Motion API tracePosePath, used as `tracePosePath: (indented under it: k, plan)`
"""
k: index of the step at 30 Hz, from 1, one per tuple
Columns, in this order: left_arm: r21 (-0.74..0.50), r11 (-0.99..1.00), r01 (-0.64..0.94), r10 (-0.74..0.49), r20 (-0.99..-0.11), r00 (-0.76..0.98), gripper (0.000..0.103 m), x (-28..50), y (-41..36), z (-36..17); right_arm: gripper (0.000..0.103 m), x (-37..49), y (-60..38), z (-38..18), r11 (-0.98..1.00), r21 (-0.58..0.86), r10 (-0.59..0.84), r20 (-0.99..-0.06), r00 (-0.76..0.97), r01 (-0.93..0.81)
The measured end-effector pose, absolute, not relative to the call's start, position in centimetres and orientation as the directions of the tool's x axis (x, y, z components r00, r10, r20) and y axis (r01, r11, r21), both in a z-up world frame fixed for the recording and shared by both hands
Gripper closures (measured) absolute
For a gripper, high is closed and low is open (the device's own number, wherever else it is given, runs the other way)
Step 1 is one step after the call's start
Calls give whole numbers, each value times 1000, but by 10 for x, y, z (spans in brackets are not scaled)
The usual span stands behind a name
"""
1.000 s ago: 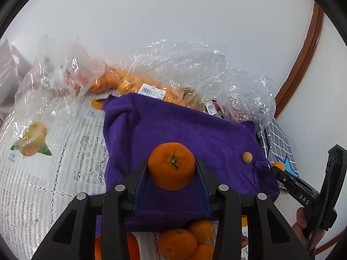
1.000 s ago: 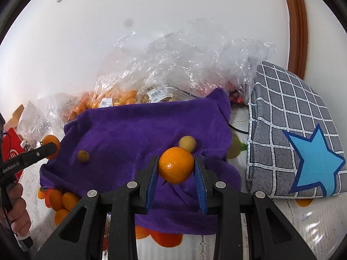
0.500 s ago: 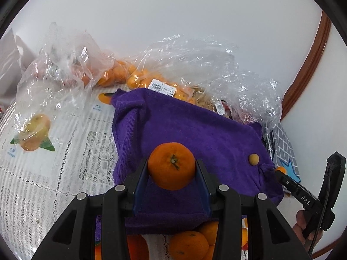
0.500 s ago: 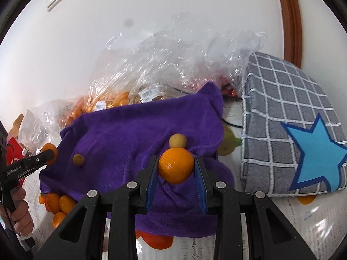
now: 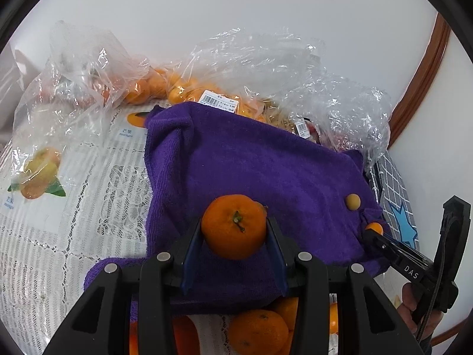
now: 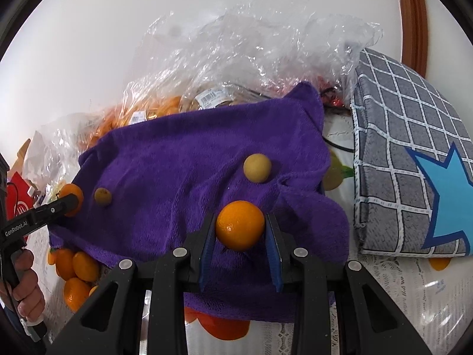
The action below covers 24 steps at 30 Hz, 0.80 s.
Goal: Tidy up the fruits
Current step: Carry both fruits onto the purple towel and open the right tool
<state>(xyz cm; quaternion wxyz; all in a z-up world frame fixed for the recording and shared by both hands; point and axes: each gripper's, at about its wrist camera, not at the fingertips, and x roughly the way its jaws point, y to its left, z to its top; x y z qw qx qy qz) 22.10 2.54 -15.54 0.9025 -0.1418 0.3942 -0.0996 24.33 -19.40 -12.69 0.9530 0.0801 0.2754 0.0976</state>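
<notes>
My left gripper point(image 5: 234, 230) is clamped on a mandarin point(image 5: 234, 226), stem facing the camera, both blue pads pressed to its sides. It hangs over the near part of the purple towel point(image 5: 251, 165). My right gripper point(image 6: 240, 230) grips a smooth orange point(image 6: 240, 229) the same way, over the towel's near right portion.

Towel: spread across the table, rumpled along its right edge where a fold rises just beyond the right gripper. Two small yellowish round fruits sit on it: one point(image 6: 257, 167) just past the held orange, the other point(image 6: 103, 196) near the towel's left edge, close to the left gripper's tip as seen from the right wrist. The middle of the towel is bare purple cloth between those two fruits.

Near edge: loose mandarins point(image 5: 257, 330) lie on the lace tablecloth point(image 5: 59, 236) just under the towel's near hem, some partly tucked beneath it. More point(image 6: 74, 269) cluster at the towel's near left corner.

Far edge: crumpled clear plastic bags point(image 5: 266, 68) pile against the white wall, touching the towel's far hem. One labelled bag holds small orange fruits point(image 5: 180, 94); contents of the bag further right are too blurred to name. Another clear bag point(image 5: 74, 68) slumps at the far left of the table.

Right side: a grey checked cushion with a blue star point(image 6: 414, 153) lies beside the towel, a narrow strip of cloth between them.
</notes>
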Motion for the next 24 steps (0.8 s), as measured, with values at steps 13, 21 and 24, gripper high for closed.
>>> tracePosePath:
  k: [13, 21, 24]
  plan:
    - [-288, 955, 70, -259, -695, 670, 63, 222, 21, -157, 70, 247, -191, -129, 974, 181, 211, -528, 823, -134]
    - [-272, 960, 71, -247, -699, 671, 63, 223, 20, -159, 64, 245, -190, -128, 974, 178, 212, -523, 825, -138]
    - [-264, 962, 74, -242, -692, 680, 63, 223, 19, -158, 58, 242, -189, -126, 976, 168, 204, -514, 833, -135]
